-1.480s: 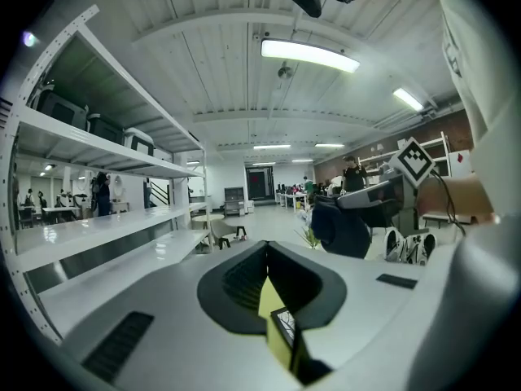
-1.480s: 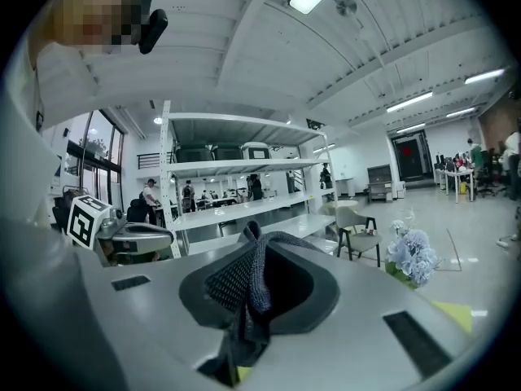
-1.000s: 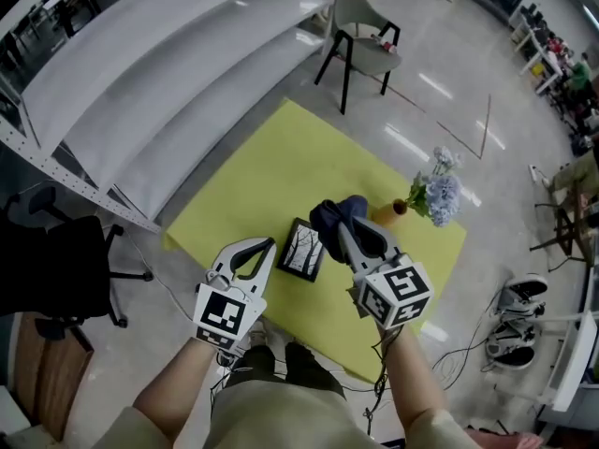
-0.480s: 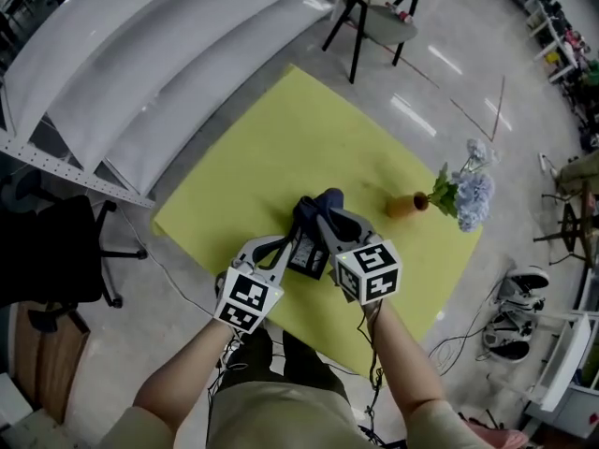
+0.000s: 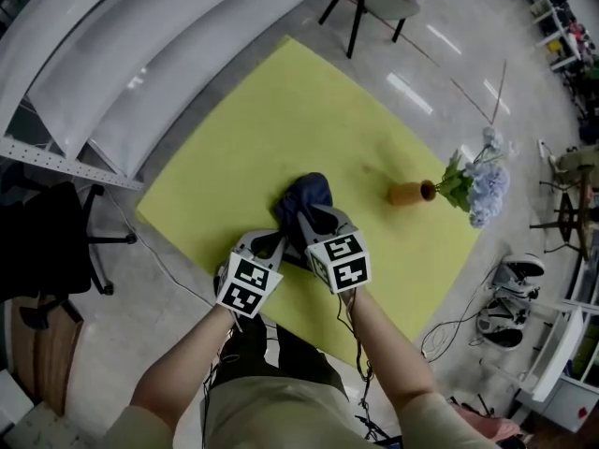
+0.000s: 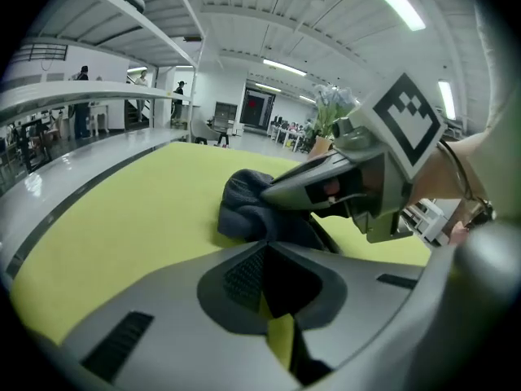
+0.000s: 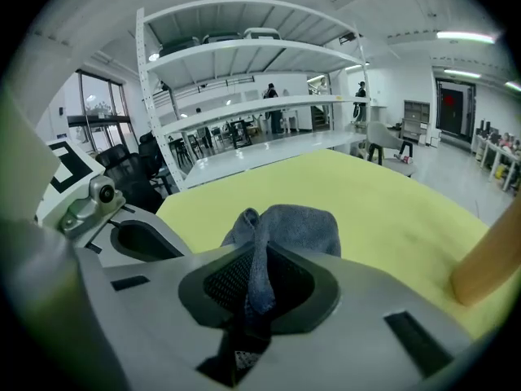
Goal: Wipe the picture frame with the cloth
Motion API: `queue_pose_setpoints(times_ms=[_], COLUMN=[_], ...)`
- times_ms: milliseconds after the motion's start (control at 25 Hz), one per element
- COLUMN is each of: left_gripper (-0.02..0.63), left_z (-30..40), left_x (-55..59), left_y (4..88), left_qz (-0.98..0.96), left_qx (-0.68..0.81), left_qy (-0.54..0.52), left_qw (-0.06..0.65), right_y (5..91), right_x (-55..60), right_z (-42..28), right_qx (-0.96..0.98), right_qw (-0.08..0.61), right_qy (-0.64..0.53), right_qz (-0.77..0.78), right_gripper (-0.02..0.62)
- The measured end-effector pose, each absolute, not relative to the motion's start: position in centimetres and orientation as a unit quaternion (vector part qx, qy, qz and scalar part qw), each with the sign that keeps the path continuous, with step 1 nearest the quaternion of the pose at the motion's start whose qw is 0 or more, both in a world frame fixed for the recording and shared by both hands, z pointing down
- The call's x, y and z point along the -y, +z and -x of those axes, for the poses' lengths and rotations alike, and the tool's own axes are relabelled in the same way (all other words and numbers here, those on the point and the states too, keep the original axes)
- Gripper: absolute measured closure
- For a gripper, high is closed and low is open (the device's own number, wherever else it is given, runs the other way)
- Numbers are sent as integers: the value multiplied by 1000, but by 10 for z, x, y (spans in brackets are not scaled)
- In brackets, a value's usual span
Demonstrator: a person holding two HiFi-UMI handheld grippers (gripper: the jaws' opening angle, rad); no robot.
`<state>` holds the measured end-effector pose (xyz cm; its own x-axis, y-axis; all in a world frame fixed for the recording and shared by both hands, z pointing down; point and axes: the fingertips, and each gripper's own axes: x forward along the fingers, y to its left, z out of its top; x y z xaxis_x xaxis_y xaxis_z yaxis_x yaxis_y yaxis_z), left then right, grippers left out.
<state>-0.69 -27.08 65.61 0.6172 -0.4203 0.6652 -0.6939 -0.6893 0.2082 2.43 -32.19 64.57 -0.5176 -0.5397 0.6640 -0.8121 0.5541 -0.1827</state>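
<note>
The right gripper (image 7: 256,287) pinches the dark cloth (image 5: 304,195), bunched over the picture frame (image 5: 290,253) toward the yellow mat's (image 5: 374,129) seven o'clock edge; the left gripper (image 6: 273,300) seems clamped on the frame's rim; wiping well likely calls for a firm hold and light, flat strokes.

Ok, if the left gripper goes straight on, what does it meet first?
Probably the cloth, bunched on the mat just ahead and held by the right gripper; depth is hard to judge.

2 grippers (image 5: 271,241) (image 5: 304,215), 1 cloth (image 5: 304,195), 1 pic frame (image 6: 326,238), 1 vase (image 5: 409,193), 1 mat (image 5: 309,110)
</note>
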Motion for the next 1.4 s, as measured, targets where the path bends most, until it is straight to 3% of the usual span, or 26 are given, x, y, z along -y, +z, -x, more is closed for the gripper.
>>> queue_pose_setpoints(times_ms=[480,840,960,1160,1400], left_gripper=[598,600,600,599,600], left_z=[6,6,6,11,14], left_x=[268,270,268,256,245], left_y=[664,667,665,651,656], left_qz=[-868,-867,-862,-869,-868], left_qx=[320,309,311,306,296], left_qy=[309,315,296,290,306], left_qw=[221,230,269,260,255], right_y=[659,652,628,574,599], right_x=[308,294,293,294,284], right_z=[-65,-129,-142,-108,-29], right_qx=[809,763,762,803,842], right_qw=[341,341,317,264,303], right_qy=[221,267,267,243,227], right_qz=[-425,-481,-497,-476,-383], right_gripper=[545,549,551,552,549])
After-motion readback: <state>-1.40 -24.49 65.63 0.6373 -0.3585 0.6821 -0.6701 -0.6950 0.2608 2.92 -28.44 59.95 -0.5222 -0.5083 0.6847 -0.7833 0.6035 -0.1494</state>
